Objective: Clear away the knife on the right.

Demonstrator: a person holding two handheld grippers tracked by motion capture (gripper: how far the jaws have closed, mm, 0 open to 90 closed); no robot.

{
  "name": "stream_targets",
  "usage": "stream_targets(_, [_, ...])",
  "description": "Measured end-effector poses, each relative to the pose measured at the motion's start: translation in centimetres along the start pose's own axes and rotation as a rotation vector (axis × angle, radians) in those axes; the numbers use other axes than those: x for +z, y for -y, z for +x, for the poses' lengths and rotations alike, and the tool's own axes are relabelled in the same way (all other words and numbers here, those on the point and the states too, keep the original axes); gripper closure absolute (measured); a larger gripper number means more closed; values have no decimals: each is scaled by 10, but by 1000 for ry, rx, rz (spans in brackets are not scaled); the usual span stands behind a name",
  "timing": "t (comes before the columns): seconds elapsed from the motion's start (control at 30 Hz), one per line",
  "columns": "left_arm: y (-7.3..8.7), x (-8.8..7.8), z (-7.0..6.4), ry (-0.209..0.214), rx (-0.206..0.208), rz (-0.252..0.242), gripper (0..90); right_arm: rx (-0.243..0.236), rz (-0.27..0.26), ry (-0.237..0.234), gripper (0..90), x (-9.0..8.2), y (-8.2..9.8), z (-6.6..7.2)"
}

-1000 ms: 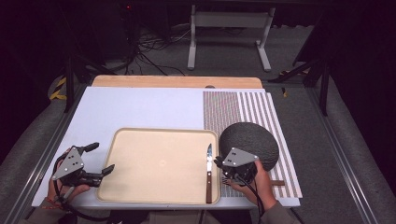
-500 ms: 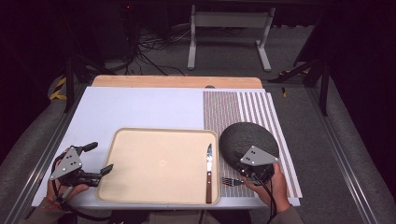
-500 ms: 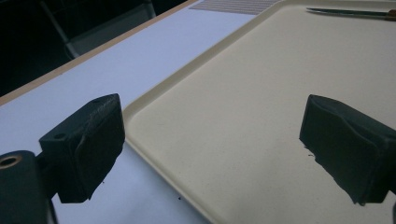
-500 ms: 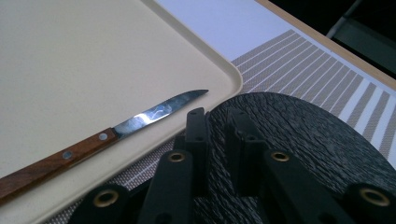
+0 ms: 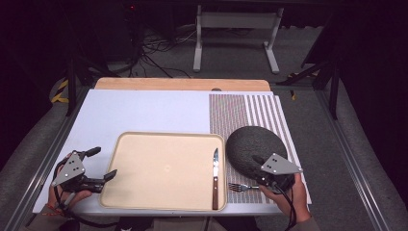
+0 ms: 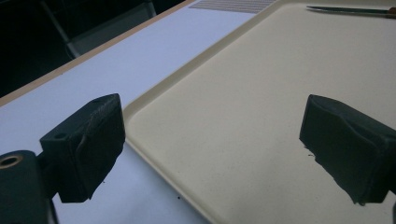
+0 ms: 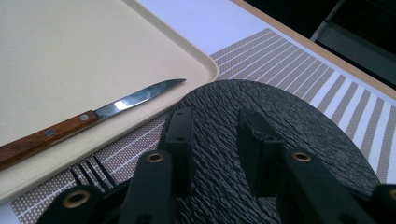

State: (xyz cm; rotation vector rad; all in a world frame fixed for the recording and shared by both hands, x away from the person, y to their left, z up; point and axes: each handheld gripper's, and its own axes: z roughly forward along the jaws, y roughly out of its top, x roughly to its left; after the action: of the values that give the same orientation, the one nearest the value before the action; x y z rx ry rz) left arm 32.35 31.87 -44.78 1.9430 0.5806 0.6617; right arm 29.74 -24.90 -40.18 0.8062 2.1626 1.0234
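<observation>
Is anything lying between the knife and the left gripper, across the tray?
Nothing visible. The knife lies along the right edge of the tray, whose bare surface stretches to the left gripper, open at the tray's left rim.

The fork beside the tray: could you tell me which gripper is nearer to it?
Right. The right gripper hovers just right of the fork; the left gripper sits across the tray, at its left edge.
</observation>
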Motion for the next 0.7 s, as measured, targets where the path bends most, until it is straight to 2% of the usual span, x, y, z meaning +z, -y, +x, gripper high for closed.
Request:
stream_targets(0.07, [0, 1, 0, 2, 0, 1, 77, 3, 4, -1, 578, -3, 5, -3])
stream_targets(0.1, [0, 1, 0, 1, 3, 4, 77, 3, 4, -1, 578, -3, 5, -3])
stream_targets(0.4, [1, 2, 0, 0, -3, 5, 77, 23, 37, 40, 325, -6, 17, -7])
stream_targets(0.43, [1, 2, 1, 0, -1, 2, 77, 20, 40, 53, 305, -7, 18, -7])
stream_targets(0.7, [1, 3, 2, 15, -13, -2, 79, 49, 52, 72, 215, -13, 27, -11])
